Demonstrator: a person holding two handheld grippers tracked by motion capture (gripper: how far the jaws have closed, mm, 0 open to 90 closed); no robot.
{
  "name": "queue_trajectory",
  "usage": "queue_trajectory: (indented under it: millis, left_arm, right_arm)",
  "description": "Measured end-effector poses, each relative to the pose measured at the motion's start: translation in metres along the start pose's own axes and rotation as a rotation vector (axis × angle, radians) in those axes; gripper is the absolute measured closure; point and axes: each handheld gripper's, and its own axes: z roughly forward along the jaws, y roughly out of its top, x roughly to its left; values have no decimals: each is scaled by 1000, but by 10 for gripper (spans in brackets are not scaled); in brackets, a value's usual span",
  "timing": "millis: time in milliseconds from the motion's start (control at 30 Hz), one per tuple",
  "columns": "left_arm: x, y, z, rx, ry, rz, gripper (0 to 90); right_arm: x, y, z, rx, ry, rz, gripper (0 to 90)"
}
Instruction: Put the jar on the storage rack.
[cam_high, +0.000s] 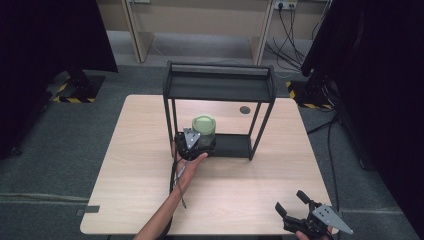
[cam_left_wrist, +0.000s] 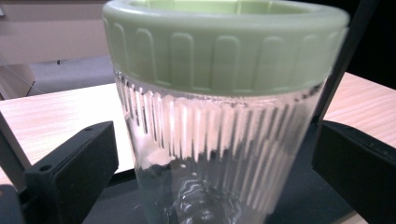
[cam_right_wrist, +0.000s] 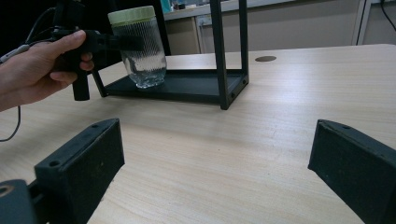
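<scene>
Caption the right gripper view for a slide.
Left gripper at a green-lidded glass jar on the black rack's bottom shelf.

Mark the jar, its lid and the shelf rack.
jar (cam_right_wrist: 145, 56), right gripper view, ribbed glass wall
lid (cam_left_wrist: 224, 51), left gripper view, green ribbed side
shelf rack (cam_high: 220, 86), high view, top shelf

2 black claws (cam_high: 296, 204), grey plates
</scene>
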Motion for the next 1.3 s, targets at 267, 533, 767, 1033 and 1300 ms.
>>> queue_trajectory:
  millis: [267, 533, 767, 1033, 1300]
  left_arm:
    - [2, 1, -11, -6, 6, -10, 0]
    - [4, -1, -26, -16, -3, -5, 0]
    - [3, -3, -35, -29, -18, -7, 0]
    - [3, -5, -40, -29, -28, -16, 0]
    - [4, -9, -48, -42, -45, -26, 0]
  right_arm:
    - [0, 0, 0, 0, 1, -1, 33]
    - [1, 0, 0, 1, 1, -2, 33]
    - [1, 0, 1, 2, 2, -3, 33]
    - [1, 0, 1, 2, 2, -3, 33]
    - [1, 0, 1, 3, 2, -2, 33]
